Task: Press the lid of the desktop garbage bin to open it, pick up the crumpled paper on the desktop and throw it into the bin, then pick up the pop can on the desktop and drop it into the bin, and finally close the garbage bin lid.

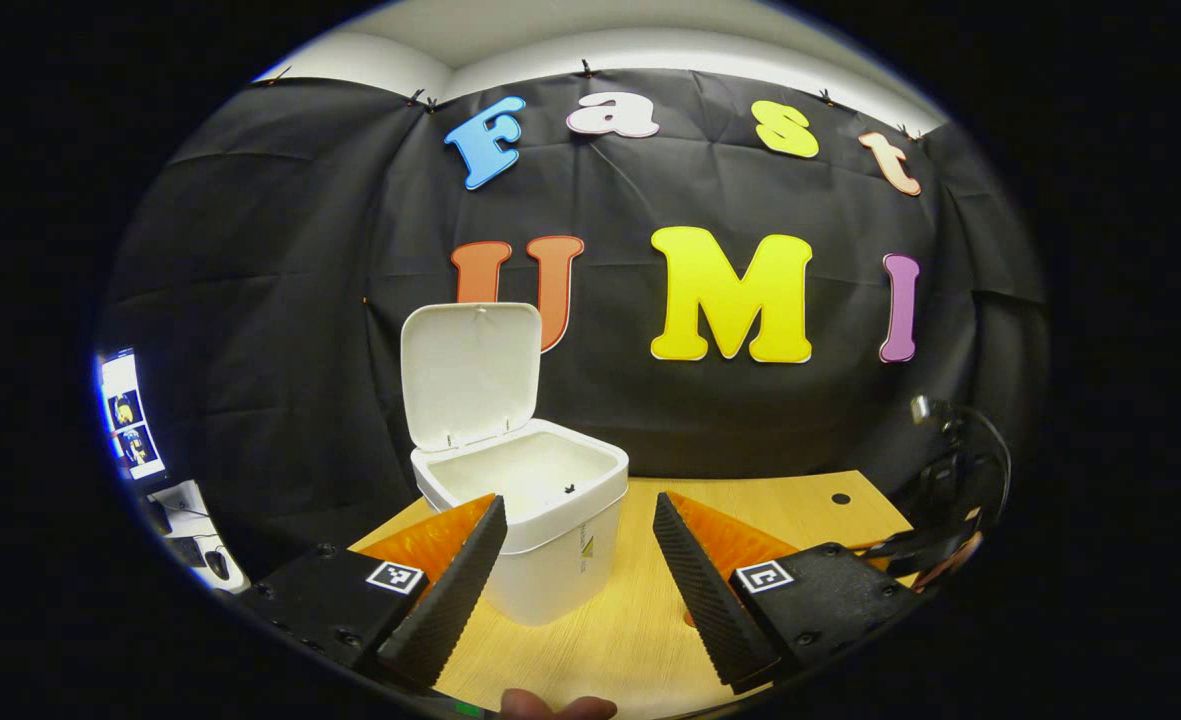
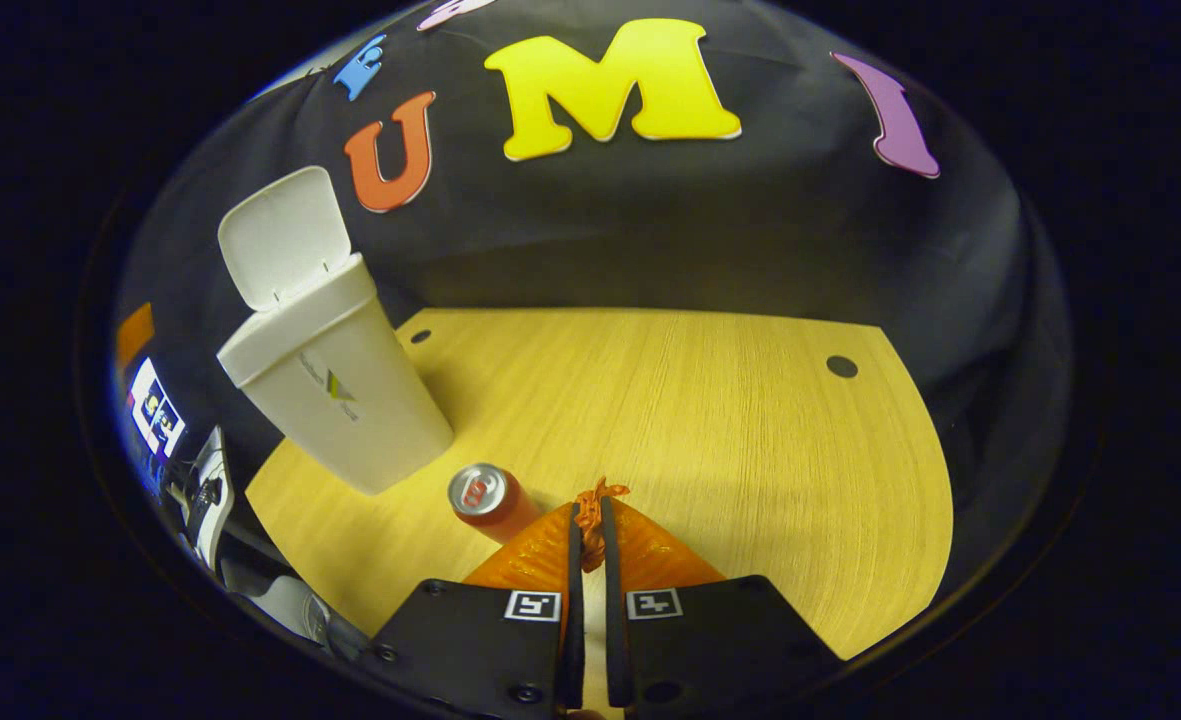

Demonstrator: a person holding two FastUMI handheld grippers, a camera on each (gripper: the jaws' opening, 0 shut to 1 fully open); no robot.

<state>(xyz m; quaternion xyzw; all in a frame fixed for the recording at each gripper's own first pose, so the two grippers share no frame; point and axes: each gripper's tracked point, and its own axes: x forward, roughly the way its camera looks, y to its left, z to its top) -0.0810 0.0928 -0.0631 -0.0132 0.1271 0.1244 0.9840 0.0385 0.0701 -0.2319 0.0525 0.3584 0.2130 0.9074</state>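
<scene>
Now | white bin (image 1: 550, 540) lid (image 1: 470, 375) upright | left tongs (image 1: 580, 520) apart | right tongs (image 2: 590, 520) pinching orange crumpled paper (image 2: 595, 500)

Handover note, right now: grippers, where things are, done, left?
Left gripper: open, holding nothing, pointed at the bin.
Right gripper: shut on the crumpled paper, above the desk.
Bin lid is up, so opening is done.
Pop can stands on the desk near the bin.
Left: drop the paper in, bin the can, close the lid.
</scene>
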